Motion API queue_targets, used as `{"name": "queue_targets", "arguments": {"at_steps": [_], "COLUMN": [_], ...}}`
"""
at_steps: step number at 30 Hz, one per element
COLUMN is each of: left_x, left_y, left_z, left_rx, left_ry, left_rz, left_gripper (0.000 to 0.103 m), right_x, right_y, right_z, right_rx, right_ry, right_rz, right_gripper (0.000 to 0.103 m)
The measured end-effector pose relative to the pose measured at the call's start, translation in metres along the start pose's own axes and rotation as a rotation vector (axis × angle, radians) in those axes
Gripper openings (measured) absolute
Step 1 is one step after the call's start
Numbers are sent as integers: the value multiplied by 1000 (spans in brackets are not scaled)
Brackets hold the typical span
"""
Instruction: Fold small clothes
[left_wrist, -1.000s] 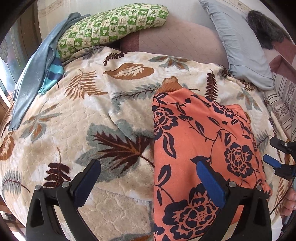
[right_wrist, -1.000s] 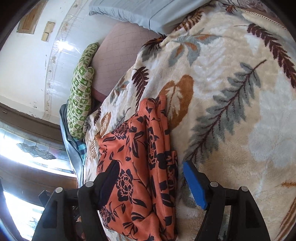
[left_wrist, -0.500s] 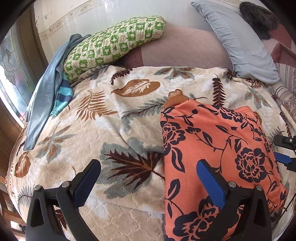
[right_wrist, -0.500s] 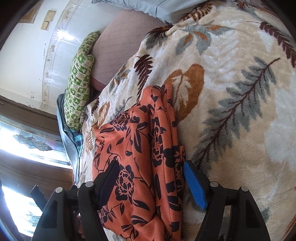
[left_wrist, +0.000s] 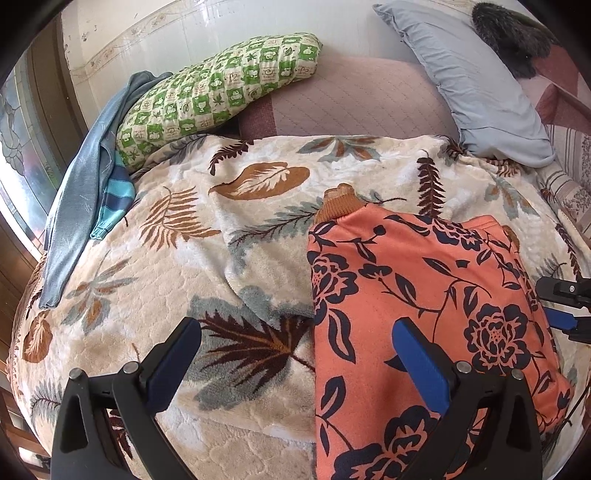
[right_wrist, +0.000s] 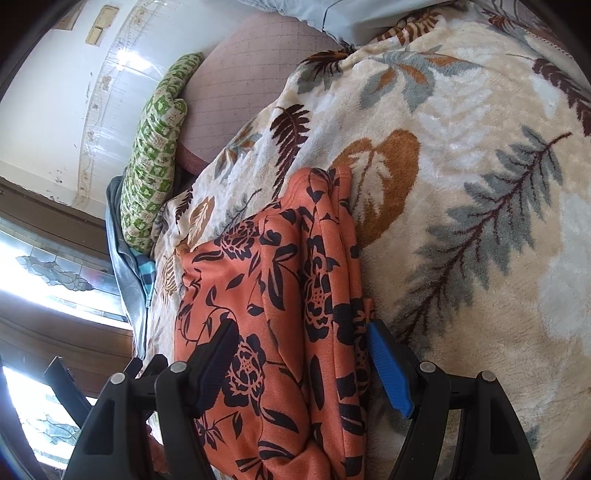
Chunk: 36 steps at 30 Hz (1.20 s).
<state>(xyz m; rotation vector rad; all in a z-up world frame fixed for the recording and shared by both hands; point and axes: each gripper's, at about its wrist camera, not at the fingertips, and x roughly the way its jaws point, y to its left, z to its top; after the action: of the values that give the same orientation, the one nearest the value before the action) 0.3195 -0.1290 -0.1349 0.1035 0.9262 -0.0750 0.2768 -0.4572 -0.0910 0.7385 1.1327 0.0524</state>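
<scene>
An orange garment (left_wrist: 417, 295) with a dark flower print lies folded on the leaf-patterned blanket (left_wrist: 177, 258), its brown ribbed cuff (left_wrist: 338, 205) pointing to the far side. My left gripper (left_wrist: 295, 343) hovers open over the garment's left edge, with the right finger above the cloth and the left finger above the blanket. In the right wrist view the garment (right_wrist: 269, 288) shows stacked layers along its right side. My right gripper (right_wrist: 301, 343) stands open astride that side, its blue pad (right_wrist: 388, 365) beside the layered edge. It also shows as the right gripper (left_wrist: 565, 306) at the garment's far right edge.
A green checked pillow (left_wrist: 218, 92), a pink quilted cushion (left_wrist: 354, 99) and a grey-blue pillow (left_wrist: 472, 81) line the back wall. Blue-grey clothes (left_wrist: 81, 192) hang over the blanket's left edge near a window (right_wrist: 44, 266).
Both views have shifted and rolled a little. The garment now sits further right in the left wrist view and larger between the fingers in the right wrist view. Both grippers have stayed open.
</scene>
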Motion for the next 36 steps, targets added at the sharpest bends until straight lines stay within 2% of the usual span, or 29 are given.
{"name": "queue_targets", "arguments": {"at_steps": [8, 13, 18, 21, 24, 26, 28, 29, 30, 31, 32, 34, 36], "left_x": [11, 19, 19, 20, 15, 14, 18, 20, 22, 24, 25, 25, 25], "left_y": [-8, -10, 8, 27, 42, 40, 30, 24, 20, 16, 13, 12, 14], "left_z": [2, 2, 5, 7, 6, 4, 2, 1, -1, -4, -6, -7, -2], "left_rx": [9, 5, -51, -92, -151, -150, -103, -78, -55, -34, -14, 4, 5], "left_ry": [15, 42, 32, 44, 33, 43, 69, 78, 85, 90, 90, 88, 92], "left_rz": [-13, -52, -96, -96, -106, -108, -64, -42, -24, -3, 15, 27, 23], "left_gripper": [103, 103, 103, 103, 103, 103, 103, 103, 103, 103, 103, 103, 103], "right_x": [4, 11, 14, 18, -3, -17, -21, -19, -14, -8, -2, 12, 32], "right_y": [1, 3, 4, 1, 5, 14, 24, 30, 36, 42, 48, 57, 52], "right_z": [1, 4, 5, 7, 9, 10, 8, 7, 5, 3, -1, -6, -10], "right_rx": [-20, -19, -26, -12, -32, -73, -103, -122, -139, -149, -158, -194, -178], "right_ry": [10, 18, 23, 31, -97, -158, -175, -163, -136, -105, -84, -40, 20], "right_rz": [-9, -16, -20, -27, -71, -26, 42, 75, 107, 132, 146, 103, -10], "right_gripper": [75, 75, 75, 75, 75, 75, 71, 60, 42, 33, 29, 29, 26]}}
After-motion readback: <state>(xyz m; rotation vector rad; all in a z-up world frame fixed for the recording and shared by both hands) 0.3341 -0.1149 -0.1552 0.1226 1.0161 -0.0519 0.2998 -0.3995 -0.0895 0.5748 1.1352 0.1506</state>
